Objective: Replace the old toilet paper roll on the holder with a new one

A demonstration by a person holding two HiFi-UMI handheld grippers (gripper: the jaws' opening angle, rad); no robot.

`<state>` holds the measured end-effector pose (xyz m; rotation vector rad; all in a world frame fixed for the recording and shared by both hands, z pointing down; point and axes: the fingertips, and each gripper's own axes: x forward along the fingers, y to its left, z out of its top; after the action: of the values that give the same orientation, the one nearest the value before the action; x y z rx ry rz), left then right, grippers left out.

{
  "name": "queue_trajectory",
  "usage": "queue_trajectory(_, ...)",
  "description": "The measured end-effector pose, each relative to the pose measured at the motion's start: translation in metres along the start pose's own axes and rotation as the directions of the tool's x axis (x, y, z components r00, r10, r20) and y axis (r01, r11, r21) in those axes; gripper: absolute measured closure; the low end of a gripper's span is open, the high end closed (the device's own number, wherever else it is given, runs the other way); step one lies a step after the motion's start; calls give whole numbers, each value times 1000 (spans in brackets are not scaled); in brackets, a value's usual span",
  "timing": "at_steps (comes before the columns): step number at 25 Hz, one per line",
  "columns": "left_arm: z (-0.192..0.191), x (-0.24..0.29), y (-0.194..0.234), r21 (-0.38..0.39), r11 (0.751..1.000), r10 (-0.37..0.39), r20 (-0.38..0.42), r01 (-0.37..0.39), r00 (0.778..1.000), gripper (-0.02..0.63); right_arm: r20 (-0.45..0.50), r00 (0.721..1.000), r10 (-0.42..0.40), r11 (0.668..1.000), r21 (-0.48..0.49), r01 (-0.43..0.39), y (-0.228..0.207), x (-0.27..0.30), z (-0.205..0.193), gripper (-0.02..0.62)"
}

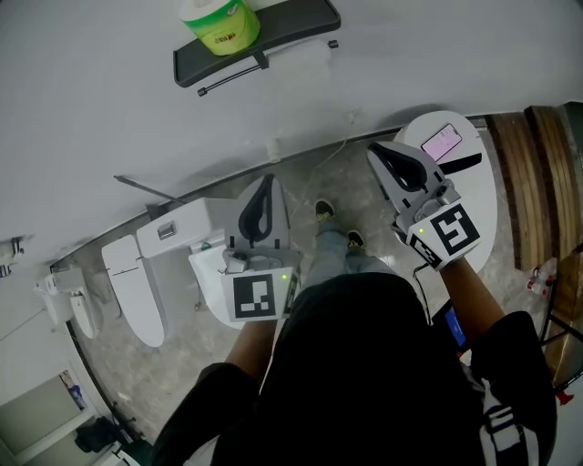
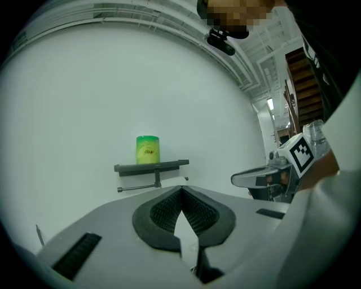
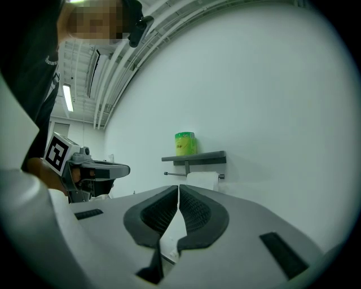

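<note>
A green-wrapped new roll (image 1: 220, 23) (image 2: 148, 149) (image 3: 185, 143) stands on a dark wall shelf (image 1: 273, 32) (image 2: 151, 166) (image 3: 194, 158). Under the shelf, a white old roll (image 3: 203, 180) hangs on the holder's bar. Both grippers are held level, well short of the wall and pointing at it. My left gripper (image 1: 266, 182) (image 2: 181, 191) has its ribbed pads meeting at the tips, with nothing between them. My right gripper (image 1: 378, 153) (image 3: 179, 188) is shut and empty too. It sits to the right of the left one, at about the same height.
A white toilet (image 1: 137, 282) stands by the wall at the lower left. A round white table (image 1: 474, 196) with a pink phone (image 1: 442, 141) is on the right, wooden stairs (image 1: 537, 182) beyond it. The person's shoes (image 1: 335, 223) are on the grey floor.
</note>
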<state>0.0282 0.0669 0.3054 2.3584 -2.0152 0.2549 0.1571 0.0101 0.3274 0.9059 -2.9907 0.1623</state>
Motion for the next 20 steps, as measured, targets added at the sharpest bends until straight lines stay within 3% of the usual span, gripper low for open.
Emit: queue_trajectory(20, 7, 109, 80, -18, 995, -98, 40, 99, 994, 592, -77, 993, -85, 984, -163, 71, -53, 111, 20, 575)
